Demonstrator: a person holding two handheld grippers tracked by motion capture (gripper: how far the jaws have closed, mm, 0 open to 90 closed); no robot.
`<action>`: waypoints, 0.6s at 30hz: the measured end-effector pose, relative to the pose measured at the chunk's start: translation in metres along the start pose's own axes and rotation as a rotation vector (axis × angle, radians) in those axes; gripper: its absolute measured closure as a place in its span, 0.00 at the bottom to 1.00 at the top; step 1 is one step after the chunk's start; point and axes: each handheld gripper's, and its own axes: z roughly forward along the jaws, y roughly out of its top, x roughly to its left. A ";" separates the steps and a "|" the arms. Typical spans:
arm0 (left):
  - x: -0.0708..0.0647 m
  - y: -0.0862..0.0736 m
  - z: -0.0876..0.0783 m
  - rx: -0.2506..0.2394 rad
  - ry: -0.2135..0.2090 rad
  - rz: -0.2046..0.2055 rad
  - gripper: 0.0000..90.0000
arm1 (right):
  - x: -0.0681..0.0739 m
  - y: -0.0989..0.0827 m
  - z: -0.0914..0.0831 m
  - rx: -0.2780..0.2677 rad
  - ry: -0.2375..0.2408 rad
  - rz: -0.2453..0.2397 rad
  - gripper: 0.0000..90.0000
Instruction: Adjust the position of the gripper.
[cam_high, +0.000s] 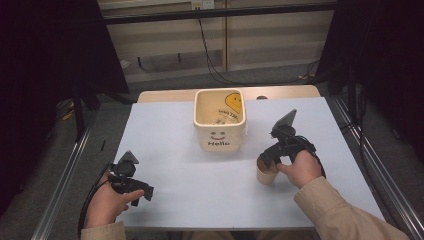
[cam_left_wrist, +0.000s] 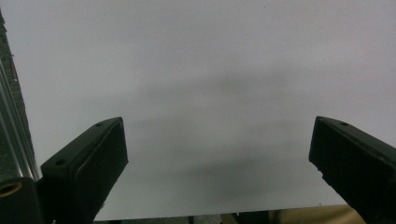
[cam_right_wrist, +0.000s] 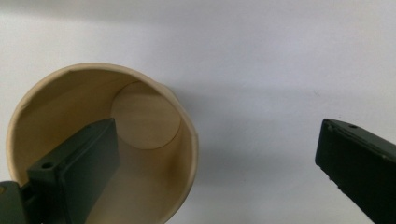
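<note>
Paper cup: A small tan paper cup (cam_high: 266, 172) stands upright on the table (cam_high: 200, 175), on the right side and near the front edge. It looks empty.

Right gripper: The right gripper (cam_high: 266, 159) is held over the cup by the person's right hand (cam_high: 300, 167). Its jaws are spread wide and are not squeezing anything.

Cup and right gripper: In the right gripper view, one black jaw dips inside the paper cup (cam_right_wrist: 100, 154). The other jaw is outside, well apart from the cup's wall. So the wall sits between the two jaws, but they do not pinch it.

Left gripper: The left gripper (cam_high: 145, 192) is at the front left of the table, held by the left hand (cam_high: 107, 202). It is well apart from the cup. Its jaws are wide open with nothing between them.

Bin: A cream square bin (cam_high: 220, 122) with a smiley face and the word "Hello" stands at the back middle of the table. It is behind the cup and to the left of it.

What the high view adds: It shows the whole table, both hands, the bin and where the cup stands.

What the right gripper view adds: It looks right down into the cup to the round bottom.

What the left gripper view adds: It shows bare pale table (cam_left_wrist: 210, 70) between the left gripper (cam_left_wrist: 217, 158) jaws.
</note>
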 end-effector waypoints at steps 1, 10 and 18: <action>0.000 0.000 0.000 0.001 0.004 0.003 0.05 | 0.000 0.000 0.000 -0.001 0.001 0.000 0.00; 0.000 0.001 -0.001 0.004 0.007 0.019 0.05 | 0.000 0.001 -0.002 0.002 0.009 0.001 0.00; 0.001 0.001 -0.001 -0.004 0.010 0.011 0.05 | 0.001 0.006 -0.020 -0.004 0.002 -0.008 0.00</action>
